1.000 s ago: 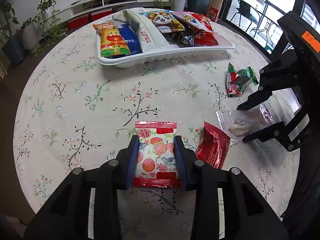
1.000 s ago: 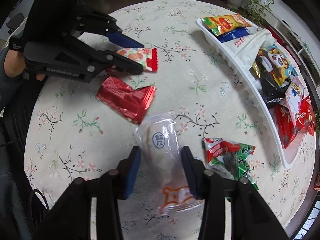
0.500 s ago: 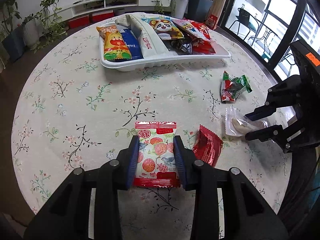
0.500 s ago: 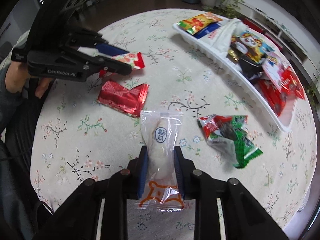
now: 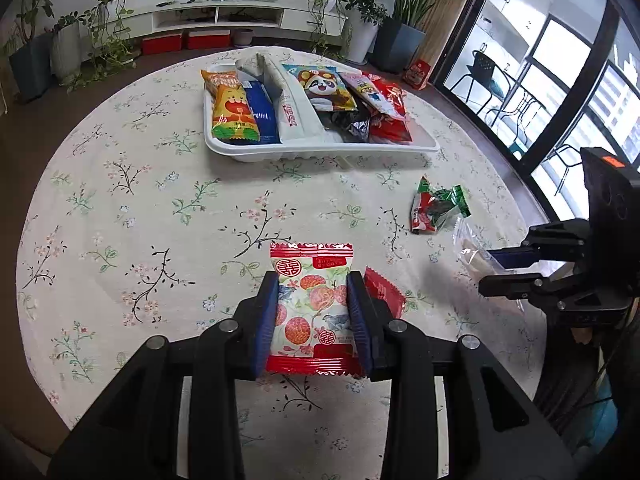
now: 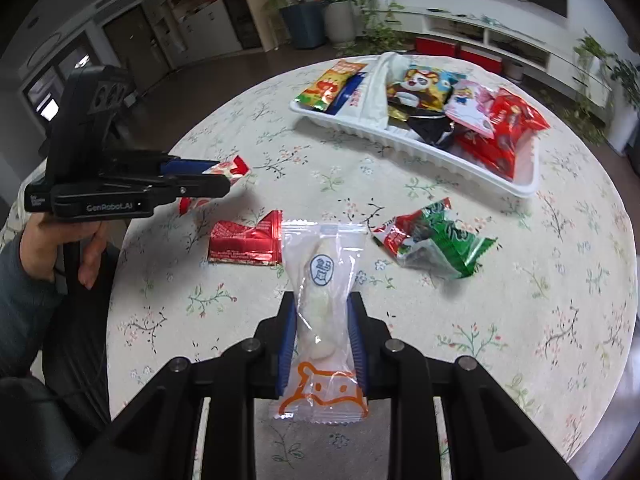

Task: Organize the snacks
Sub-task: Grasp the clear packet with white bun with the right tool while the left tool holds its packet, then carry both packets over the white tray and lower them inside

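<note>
The left gripper [image 5: 314,312] jaws grasp the lychee-print packet [image 5: 311,306] above the bench [image 5: 120,208]; bare floral cloth runs ahead of the jaws to the white tray [image 5: 320,151]; a red foil packet [image 5: 384,292] lies just right of the jaws. The right gripper [image 6: 322,340] jaws are clenched on the clear-wrapped snack [image 6: 322,304]; a green-red packet [image 6: 436,240] lies ahead-right of them, short of the tray.
</note>
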### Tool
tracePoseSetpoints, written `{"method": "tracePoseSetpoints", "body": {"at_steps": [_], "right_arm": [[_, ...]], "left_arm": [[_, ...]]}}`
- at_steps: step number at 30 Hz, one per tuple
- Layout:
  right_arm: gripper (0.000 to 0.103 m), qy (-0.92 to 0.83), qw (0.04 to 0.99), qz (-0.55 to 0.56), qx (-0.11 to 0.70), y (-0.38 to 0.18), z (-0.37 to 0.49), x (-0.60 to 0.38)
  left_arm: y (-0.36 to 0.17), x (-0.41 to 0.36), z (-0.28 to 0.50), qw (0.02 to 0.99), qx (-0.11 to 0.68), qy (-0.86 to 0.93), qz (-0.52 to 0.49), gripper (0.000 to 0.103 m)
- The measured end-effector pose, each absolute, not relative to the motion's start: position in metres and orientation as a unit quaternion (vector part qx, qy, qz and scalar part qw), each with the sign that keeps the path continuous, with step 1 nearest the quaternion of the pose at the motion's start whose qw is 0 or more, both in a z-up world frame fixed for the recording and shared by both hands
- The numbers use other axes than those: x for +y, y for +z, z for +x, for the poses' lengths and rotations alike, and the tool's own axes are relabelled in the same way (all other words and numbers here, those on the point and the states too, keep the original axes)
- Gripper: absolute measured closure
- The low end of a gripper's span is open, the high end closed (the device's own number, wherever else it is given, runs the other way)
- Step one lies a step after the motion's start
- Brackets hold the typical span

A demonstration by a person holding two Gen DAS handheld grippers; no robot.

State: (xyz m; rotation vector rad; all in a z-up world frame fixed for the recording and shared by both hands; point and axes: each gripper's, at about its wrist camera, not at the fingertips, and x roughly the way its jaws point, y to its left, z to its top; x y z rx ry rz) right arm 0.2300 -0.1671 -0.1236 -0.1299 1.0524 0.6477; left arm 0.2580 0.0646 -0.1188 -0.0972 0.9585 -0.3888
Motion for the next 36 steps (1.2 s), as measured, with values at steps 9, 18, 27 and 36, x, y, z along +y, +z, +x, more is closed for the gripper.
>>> {"method": "tracePoseSetpoints", "body": {"at_steps": [9,18,27,36], "right_arm": [[0.076,0.250,0.850,0.000,0.464,-0.100,0.246,-0.190],[0.076,0.216,0.886,0.011,0.410,-0.043,0.298,-0.192],[0.076,0.179,0.906,0.029,0.383,-0.015,0.377,-0.181],[0.076,0.146,0.895,0.031,0.421,-0.053,0.436,-0.167]], "left_arm": [[-0.073,0.060,0.281,0.882,0.418,-0.206,-0.076,0.072],[-0.006,0.043,0.345,0.901,0.370,-0.216,-0.073,0.072],[0.009,0.024,0.421,0.910,0.360,-0.192,-0.075,0.071],[-0.032,0.008,0.483,0.895,0.396,-0.190,-0.070,0.071]]}}
